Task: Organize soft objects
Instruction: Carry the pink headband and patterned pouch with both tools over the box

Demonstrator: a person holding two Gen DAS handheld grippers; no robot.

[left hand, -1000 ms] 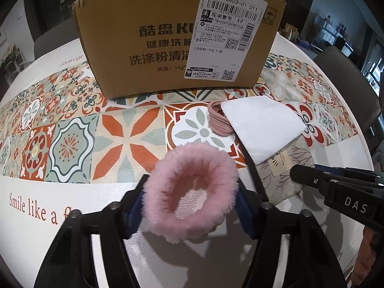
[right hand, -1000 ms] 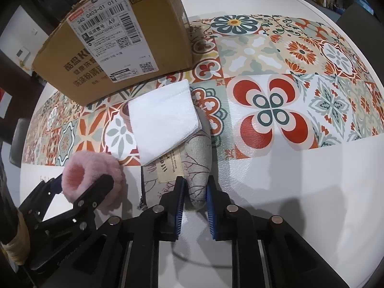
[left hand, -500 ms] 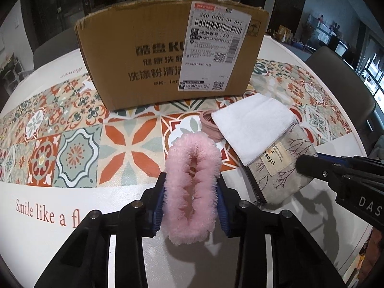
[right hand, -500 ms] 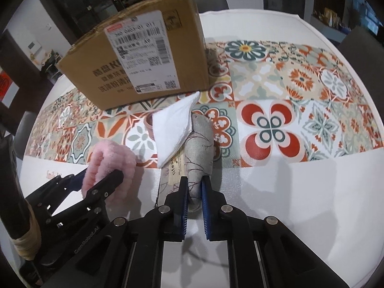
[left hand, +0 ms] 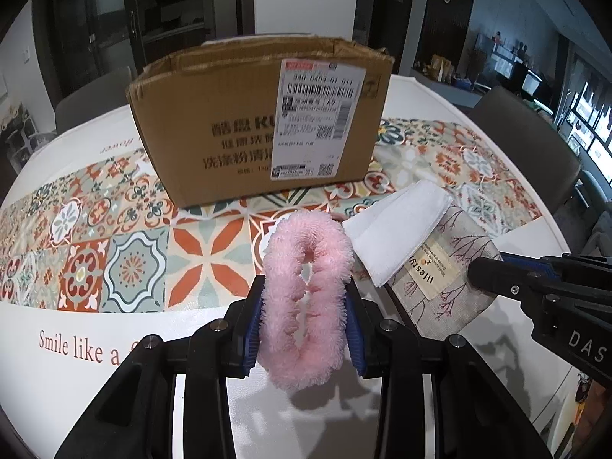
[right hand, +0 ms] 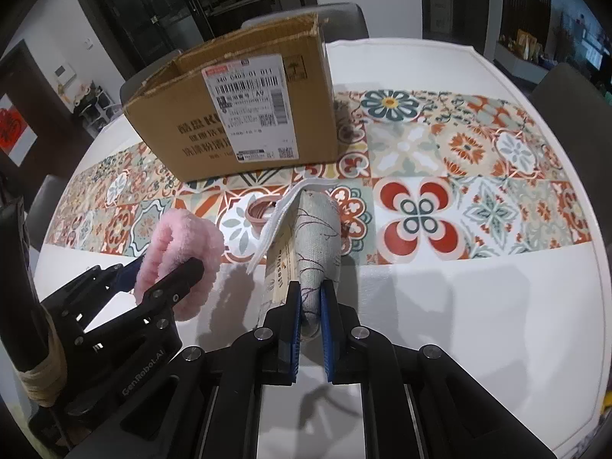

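Left gripper point(left hand: 305, 327): jaws closed on pink scrunchie point(left hand: 306, 298), lifted off table point(left hand: 95, 382), squashed to a narrow loop. Fluffy, light, springy; side pinch suits it. Centre back: open box point(left hand: 260, 122). Right gripper point(right hand: 309, 308): jaws clamp pouch point(right hand: 317, 237) edge, white cloth point(right hand: 281, 222) draped on it. Limp load; cloth looks likely to slide off.

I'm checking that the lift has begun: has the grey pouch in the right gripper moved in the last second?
Yes. The grey pouch, clamped by the right gripper, has tipped up onto its edge off the table; the white cloth now slants toward the cardboard box.
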